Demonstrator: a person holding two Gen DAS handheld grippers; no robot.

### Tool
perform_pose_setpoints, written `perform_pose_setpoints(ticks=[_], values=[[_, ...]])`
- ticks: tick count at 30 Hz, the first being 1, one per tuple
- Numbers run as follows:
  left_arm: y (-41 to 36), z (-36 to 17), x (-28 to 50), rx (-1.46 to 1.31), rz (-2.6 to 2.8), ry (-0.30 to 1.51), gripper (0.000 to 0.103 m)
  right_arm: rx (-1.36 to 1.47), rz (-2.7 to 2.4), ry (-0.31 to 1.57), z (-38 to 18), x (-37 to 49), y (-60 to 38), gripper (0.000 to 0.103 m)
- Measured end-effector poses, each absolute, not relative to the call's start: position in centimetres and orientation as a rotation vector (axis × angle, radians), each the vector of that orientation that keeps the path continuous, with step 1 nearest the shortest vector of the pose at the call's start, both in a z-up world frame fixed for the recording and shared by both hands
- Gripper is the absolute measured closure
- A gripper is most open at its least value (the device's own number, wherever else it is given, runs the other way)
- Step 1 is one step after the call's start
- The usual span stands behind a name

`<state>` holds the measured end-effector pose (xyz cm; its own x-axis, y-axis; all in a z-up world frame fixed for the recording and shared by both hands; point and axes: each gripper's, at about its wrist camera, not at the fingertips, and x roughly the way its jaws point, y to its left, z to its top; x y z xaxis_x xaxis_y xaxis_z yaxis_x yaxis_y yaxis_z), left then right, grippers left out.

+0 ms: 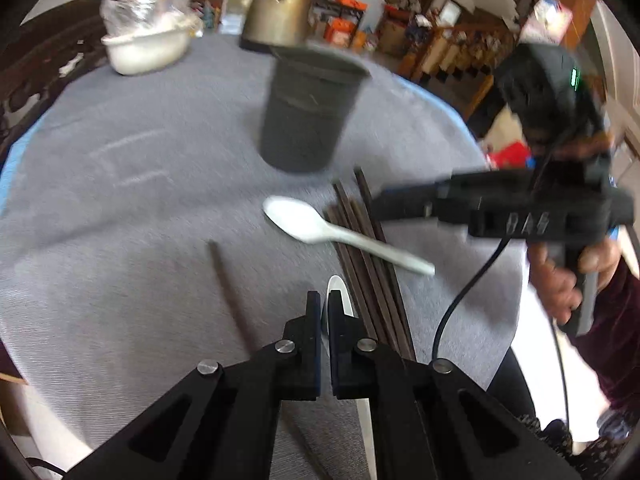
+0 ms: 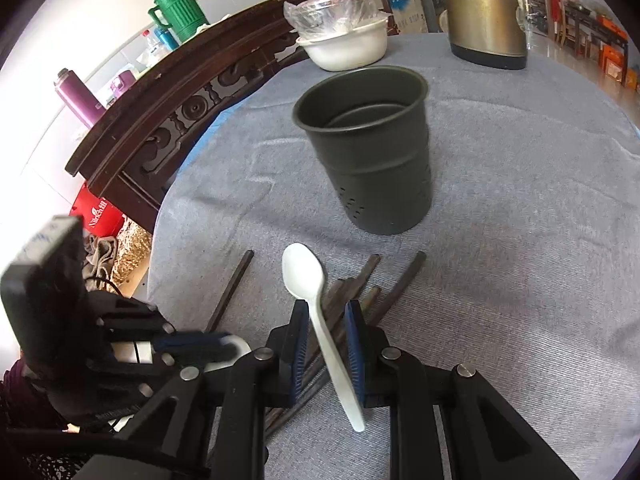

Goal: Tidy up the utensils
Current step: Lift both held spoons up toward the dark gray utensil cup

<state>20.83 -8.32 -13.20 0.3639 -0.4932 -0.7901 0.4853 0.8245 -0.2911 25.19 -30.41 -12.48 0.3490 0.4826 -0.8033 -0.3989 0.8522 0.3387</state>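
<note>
On the grey cloth, short of the dark holder cup (image 2: 370,152): two white spoons.
Left gripper (image 1: 325,312) pinches one spoon (image 1: 340,292) by its bowl; right gripper (image 2: 326,344) part-open astride the other spoon's (image 2: 316,312) handle, atop the chopsticks (image 2: 360,296), pads not visibly pressing — likely lining up to grab.

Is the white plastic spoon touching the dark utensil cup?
Apart. The right wrist view shows the white plastic spoon lying short of the dark utensil cup, with bare grey tablecloth between bowl and base.
</note>
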Motion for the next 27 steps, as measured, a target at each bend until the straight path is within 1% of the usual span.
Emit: perform_pose_setpoints(ticks=[4,5,6,7,9,11,14,15,16,18,20,22,27], values=[[-5.6,-10.9,21.2,-0.072,-0.573,0.941,0.100,0.046,0.608,1.099,-12.8,25.8,-28.3,0.081],[-4.9,-10.4,21.5,-0.083,-0.561,0.924,0.100,0.031,0.612,1.108,-13.0,25.9,-27.7,0.078],[-4.3,-9.9,21.6,-0.095,-0.546,0.905,0.100,0.008,0.614,1.117,-13.2,26.1,-27.0,0.071],[-3.7,-9.6,21.6,-0.103,-0.530,0.891,0.100,-0.017,0.612,1.127,-13.5,26.3,-26.3,0.067],[-2.5,-9.0,21.1,-0.113,-0.501,0.871,0.100,-0.055,0.607,1.123,-13.8,26.6,-25.1,0.036],[-1.5,-8.5,20.6,-0.111,-0.467,0.862,0.100,-0.067,0.611,1.099,-13.8,26.8,-24.3,0.035],[-0.9,-9.0,20.7,-0.130,-0.446,0.865,0.100,-0.122,0.564,1.123,-14.5,27.5,-23.2,0.036],[-0.4,-8.5,20.5,-0.133,-0.444,0.865,0.100,-0.135,0.556,1.128,-14.7,27.7,-23.0,0.037],[-0.3,-8.5,20.4,-0.136,-0.443,0.867,0.100,-0.159,0.546,1.134,-15.0,27.7,-22.7,0.040],[-0.2,-8.7,20.4,-0.140,-0.442,0.870,0.100,-0.196,0.542,1.153,-15.5,27.8,-22.2,0.062],[0.3,-8.3,20.2,-0.149,-0.441,0.870,0.100,-0.231,0.527,1.146,-15.6,27.7,-21.7,0.064],[0.4,-8.4,20.3,-0.159,-0.440,0.876,0.100,-0.249,0.518,1.149,-15.6,27.9,-21.4,0.069],[0.7,-7.9,20.0,-0.162,-0.434,0.876,0.100,-0.245,0.513,1.148,-15.3,28.1,-21.0,0.070]])
